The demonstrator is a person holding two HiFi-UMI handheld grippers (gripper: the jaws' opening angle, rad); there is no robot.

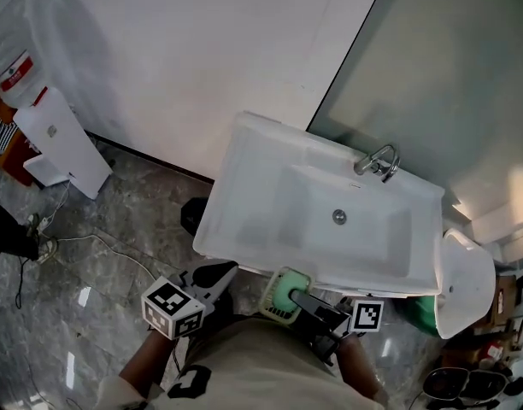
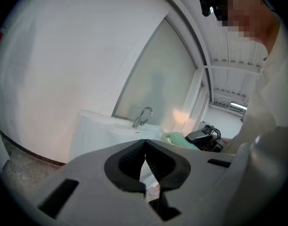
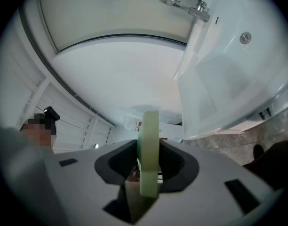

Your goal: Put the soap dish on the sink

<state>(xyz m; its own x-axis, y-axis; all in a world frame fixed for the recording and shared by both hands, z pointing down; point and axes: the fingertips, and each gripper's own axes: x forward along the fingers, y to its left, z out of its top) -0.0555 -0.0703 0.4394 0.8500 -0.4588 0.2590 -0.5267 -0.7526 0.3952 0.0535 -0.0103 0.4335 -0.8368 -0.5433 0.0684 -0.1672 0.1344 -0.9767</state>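
My right gripper is shut on a pale green soap dish, held just in front of the near rim of the white sink. In the right gripper view the soap dish stands edge-on between the jaws of the right gripper, with the sink and its faucet ahead. My left gripper hangs shut and empty by the sink's near left corner. In its own view the left gripper faces the sink, the faucet and the soap dish.
A white panel-shaped unit and loose cables lie on the marble floor to the left. A white basin-like fixture and a green container stand right of the sink. A frosted glass partition rises behind the faucet.
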